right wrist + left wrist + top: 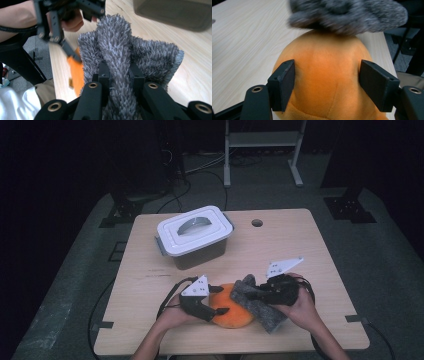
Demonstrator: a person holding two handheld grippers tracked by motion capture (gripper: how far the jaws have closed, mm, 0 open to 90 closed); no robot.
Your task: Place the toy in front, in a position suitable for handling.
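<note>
My left gripper [216, 301] clamps the orange plush toy [231, 312]; my right gripper [254, 295] pinches a fold of grey shaggy cloth [260, 306] draped on the toy's right end. The toy's long axis runs across the pale wooden table [300, 250], nearer me than the lidded bin [195, 237]. The room is dark.

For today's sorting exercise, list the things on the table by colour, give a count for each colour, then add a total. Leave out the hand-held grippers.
White-lidded box: 1
Orange soft toy: 1
Grey fuzzy cloth: 1
Total: 3
</note>
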